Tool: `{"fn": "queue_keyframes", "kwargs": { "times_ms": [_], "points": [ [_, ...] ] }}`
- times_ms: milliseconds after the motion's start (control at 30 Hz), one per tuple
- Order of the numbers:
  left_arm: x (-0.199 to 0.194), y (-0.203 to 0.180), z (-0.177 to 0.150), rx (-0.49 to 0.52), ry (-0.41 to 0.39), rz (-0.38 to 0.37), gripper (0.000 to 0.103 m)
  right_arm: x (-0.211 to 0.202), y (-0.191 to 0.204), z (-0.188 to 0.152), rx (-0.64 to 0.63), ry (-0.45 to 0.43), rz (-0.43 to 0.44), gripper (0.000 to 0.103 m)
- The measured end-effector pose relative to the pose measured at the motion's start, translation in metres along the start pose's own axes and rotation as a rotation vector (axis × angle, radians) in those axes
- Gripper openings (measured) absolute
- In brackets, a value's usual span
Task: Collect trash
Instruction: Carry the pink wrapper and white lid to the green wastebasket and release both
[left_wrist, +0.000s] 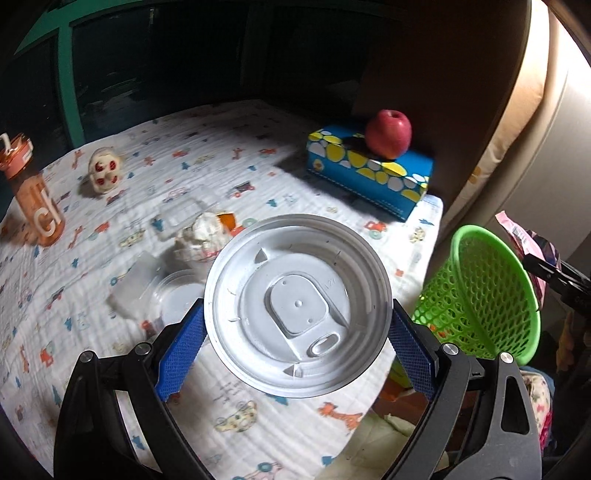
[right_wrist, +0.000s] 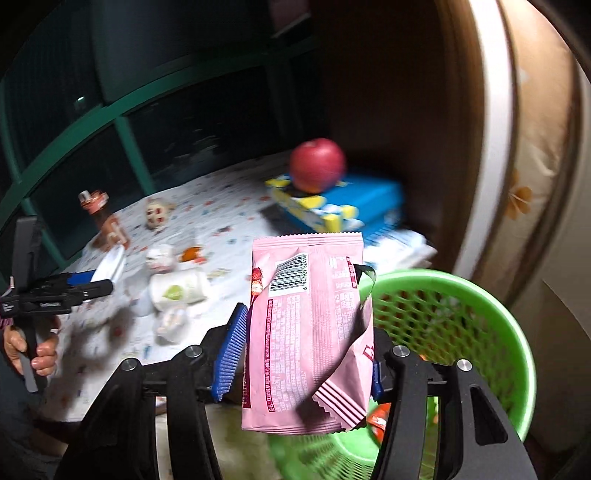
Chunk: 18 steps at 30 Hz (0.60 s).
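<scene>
Left wrist view, left tongs (left_wrist: 297, 332) clamping white lid (left_wrist: 297, 304), right tongs (right_wrist: 301, 354) gripping pink wrapper (right_wrist: 306, 332)

Matt white plastic lid (left_wrist: 297, 305), glossy pink wrapper (right_wrist: 308, 332) (creased), perforated green plastic basket (left_wrist: 480, 291).

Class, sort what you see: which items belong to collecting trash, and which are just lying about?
Job: round white plastic cup lid in left claw; pink snack wrapper in right claw; green mesh basket.
Lying about: red apple, blue tissue box, orange bottle.
</scene>
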<state>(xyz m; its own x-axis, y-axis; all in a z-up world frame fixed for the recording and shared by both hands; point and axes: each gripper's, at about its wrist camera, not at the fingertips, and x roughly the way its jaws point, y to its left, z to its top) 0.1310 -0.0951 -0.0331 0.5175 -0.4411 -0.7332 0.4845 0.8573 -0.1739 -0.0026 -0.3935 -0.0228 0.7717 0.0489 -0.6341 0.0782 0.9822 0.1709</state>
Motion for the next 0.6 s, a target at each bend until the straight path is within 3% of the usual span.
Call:
{"fn": "queue_keyframes", "kwargs": {
  "times_ms": [233, 467, 600],
  "points": [
    [0.017, -0.059, 0.016, 0.092, 0.023, -0.057, 0.091, 0.006, -0.061, -0.026, 0.113, 0.053, -0.068, 0.056],
    [0.025, -0.108, 0.025, 0.166, 0.033, -0.115, 0.091, 0.010, -0.088, -0.040, 0.187, 0.055, -0.084, 0.069],
    [0.029, -0.133, 0.029, 0.204, 0.036, -0.141, 0.091, 0.007, -0.098, -0.043, 0.205, 0.050, -0.087, 0.070]
  ]
}}
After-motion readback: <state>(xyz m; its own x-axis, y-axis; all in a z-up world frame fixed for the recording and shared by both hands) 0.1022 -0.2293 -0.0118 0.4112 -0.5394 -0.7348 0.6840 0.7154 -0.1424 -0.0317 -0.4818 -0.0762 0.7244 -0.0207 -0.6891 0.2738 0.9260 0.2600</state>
